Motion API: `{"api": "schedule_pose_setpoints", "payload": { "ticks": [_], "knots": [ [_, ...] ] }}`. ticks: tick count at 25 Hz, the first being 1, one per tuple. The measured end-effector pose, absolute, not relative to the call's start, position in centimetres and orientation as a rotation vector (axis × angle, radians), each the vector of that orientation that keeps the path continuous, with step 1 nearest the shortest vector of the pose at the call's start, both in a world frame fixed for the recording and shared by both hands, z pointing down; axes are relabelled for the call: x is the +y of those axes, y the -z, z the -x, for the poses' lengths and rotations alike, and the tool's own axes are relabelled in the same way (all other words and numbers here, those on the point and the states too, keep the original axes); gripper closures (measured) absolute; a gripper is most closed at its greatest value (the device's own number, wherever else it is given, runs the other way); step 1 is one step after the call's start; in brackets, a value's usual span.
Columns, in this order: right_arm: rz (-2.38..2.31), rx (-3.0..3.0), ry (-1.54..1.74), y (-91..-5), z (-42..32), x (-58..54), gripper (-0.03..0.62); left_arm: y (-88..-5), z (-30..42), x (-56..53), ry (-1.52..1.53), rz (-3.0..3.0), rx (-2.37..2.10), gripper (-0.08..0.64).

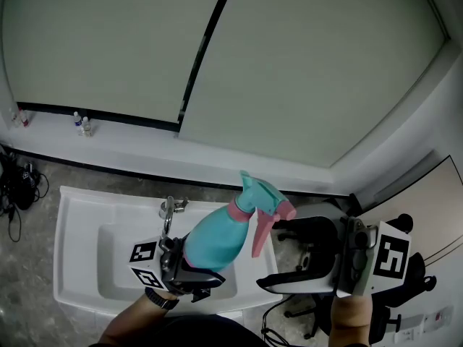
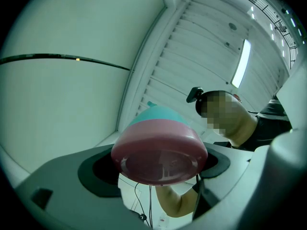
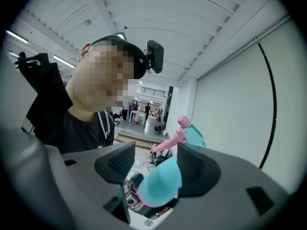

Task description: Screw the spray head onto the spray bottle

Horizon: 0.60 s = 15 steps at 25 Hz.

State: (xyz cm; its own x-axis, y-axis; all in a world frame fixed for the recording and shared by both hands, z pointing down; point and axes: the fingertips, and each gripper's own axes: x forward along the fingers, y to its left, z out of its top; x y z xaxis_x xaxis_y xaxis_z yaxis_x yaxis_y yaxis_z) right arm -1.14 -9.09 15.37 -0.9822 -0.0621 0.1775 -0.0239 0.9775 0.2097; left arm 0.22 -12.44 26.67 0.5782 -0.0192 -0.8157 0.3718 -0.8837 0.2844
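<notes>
Spray head (image 1: pixel 262 199) looks seated on spray bottle (image 1: pixel 215 238); left gripper (image 1: pixel 187 269) fingers clamp its base, right gripper (image 1: pixel 278 259) fingers open, empty; tightness unconfirmed.

The left gripper (image 1: pixel 176 266), near 6 o'clock in the view, holds the teal spray bottle (image 1: pixel 215 238) by its lower end. The bottle leans toward 1 o'clock, with the spray head (image 1: pixel 262 197) on its top and the pink trigger (image 1: pixel 260 238) hanging down. The right gripper (image 1: pixel 269 256) is at 4 o'clock and points toward 9 o'clock, with its jaws apart and just beside the trigger. At 8 o'clock stands a white sink (image 1: pixel 76 226) with a faucet (image 1: pixel 171 210).
</notes>
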Motion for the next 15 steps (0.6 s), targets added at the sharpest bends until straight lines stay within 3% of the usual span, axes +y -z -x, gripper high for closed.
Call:
{"api": "schedule_pose_setpoints", "payload": {
  "ticks": [8,15],
  "knots": [
    [0.000,-2.834,0.354,-17.0,1.4,-7.4,0.324,-26.4,-0.6,-11.5,1.223,-2.382,0.383,0.103],
    [0.056,-2.834,0.546,-12.9,-5.2,-8.1,0.324,-26.2,-0.3,-9.9,1.200,-2.288,0.563,0.103]
  ]
}}
